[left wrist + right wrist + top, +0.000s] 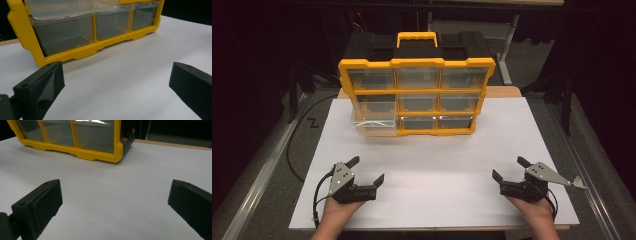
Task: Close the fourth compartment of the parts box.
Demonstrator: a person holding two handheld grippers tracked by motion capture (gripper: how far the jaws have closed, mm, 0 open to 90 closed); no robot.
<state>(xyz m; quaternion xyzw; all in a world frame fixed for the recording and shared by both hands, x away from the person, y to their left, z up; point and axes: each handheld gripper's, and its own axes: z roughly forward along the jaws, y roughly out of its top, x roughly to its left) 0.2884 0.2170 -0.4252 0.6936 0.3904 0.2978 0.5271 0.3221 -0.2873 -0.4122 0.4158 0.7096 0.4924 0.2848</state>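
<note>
A yellow and black organizer case point(416, 62) with a grid of clear drawers stands upright at the far middle of the white board point(432, 165). One clear drawer point(373, 123) in its left column sticks out toward me; in the left gripper view that pulled-out drawer point(67, 7) shows at the top. My left gripper point(366, 170) rests low at the near left, open and holding nothing. At the near right my right gripper point(508, 169) is likewise open and holds nothing. Both stand well short of the case point(95, 155).
The board lies on a wooden table whose edge point(504, 91) shows behind the case. Metal rails point(259, 170) run along both sides. A black cable point(297, 145) loops on the floor at the left. Bare board lies between the grippers and the case.
</note>
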